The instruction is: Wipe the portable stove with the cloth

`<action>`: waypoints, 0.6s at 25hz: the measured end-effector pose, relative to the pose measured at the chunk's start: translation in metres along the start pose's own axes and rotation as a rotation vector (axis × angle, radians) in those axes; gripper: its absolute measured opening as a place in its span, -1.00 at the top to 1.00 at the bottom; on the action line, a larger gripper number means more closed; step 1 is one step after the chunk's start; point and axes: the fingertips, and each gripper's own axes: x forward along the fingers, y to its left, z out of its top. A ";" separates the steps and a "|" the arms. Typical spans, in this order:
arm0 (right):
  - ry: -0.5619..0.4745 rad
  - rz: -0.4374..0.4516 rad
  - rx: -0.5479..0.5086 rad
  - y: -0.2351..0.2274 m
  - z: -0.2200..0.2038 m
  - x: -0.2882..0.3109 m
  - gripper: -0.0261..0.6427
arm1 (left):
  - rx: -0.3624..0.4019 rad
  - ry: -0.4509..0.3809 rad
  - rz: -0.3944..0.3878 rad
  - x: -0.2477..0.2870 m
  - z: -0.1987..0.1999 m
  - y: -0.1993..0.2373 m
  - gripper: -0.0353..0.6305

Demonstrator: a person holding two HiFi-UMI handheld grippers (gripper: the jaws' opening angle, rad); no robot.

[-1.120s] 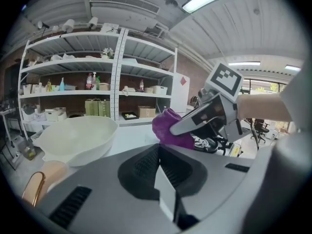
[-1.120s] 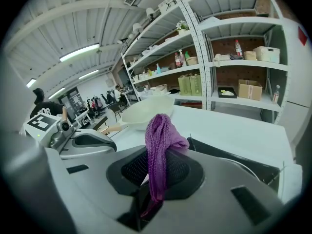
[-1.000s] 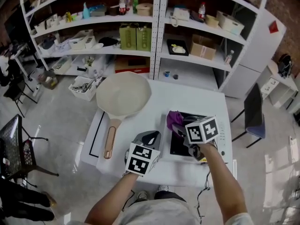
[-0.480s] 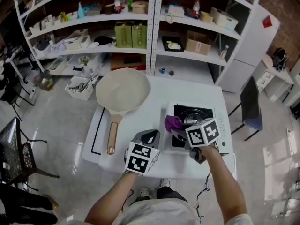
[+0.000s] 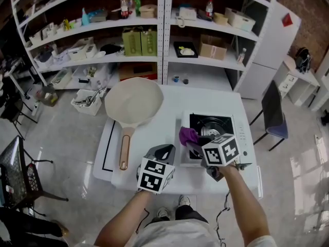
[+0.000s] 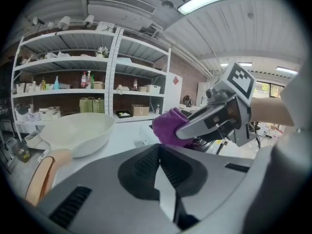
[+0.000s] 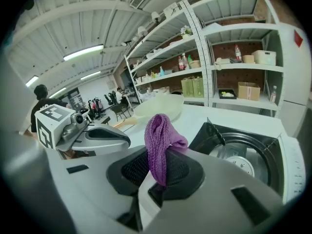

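The portable stove (image 5: pixel 240 129), white with a black top and round burner, sits at the table's right; it also fills the right of the right gripper view as the stove (image 7: pixel 243 147). A purple cloth (image 5: pixel 187 135) hangs over the stove's left edge, and my right gripper (image 5: pixel 195 146) is shut on it. In its own view the right gripper (image 7: pixel 163 178) pinches the cloth (image 7: pixel 160 135), which stands up folded. My left gripper (image 5: pixel 163 150) hovers at the table's front, left of the stove, shut on nothing; its jaws (image 6: pixel 159 148) meet, with the cloth (image 6: pixel 168 126) beyond.
A large cream frying pan (image 5: pixel 134 102) with a tan handle (image 5: pixel 123 149) lies on the left half of the white table (image 5: pixel 169 112). Shelving (image 5: pixel 164 30) with boxes and bottles stands behind. A dark chair (image 5: pixel 272 120) is at the right.
My right gripper has drawn the cloth back toward the stove's near left edge, uncovering the burner. The left gripper has hardly moved. The head view has shifted slightly.
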 end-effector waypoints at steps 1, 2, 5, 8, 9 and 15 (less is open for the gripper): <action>-0.032 -0.012 0.000 0.000 0.004 -0.002 0.73 | 0.006 -0.003 -0.002 -0.001 0.001 -0.001 0.88; -0.065 -0.023 0.003 -0.001 0.009 -0.005 0.73 | 0.011 -0.006 -0.006 -0.003 0.003 -0.003 0.88; -0.162 -0.053 0.014 -0.001 0.028 -0.016 0.73 | 0.026 -0.014 -0.018 -0.008 0.009 -0.005 0.88; -0.229 -0.078 0.016 0.001 0.044 -0.026 0.73 | 0.046 -0.018 -0.026 -0.012 0.014 -0.004 0.88; -0.248 -0.083 0.020 0.003 0.048 -0.030 0.73 | 0.052 -0.020 -0.031 -0.013 0.016 -0.003 0.88; -0.335 -0.128 0.025 0.005 0.060 -0.066 0.73 | 0.053 -0.038 -0.056 -0.010 0.031 -0.008 0.88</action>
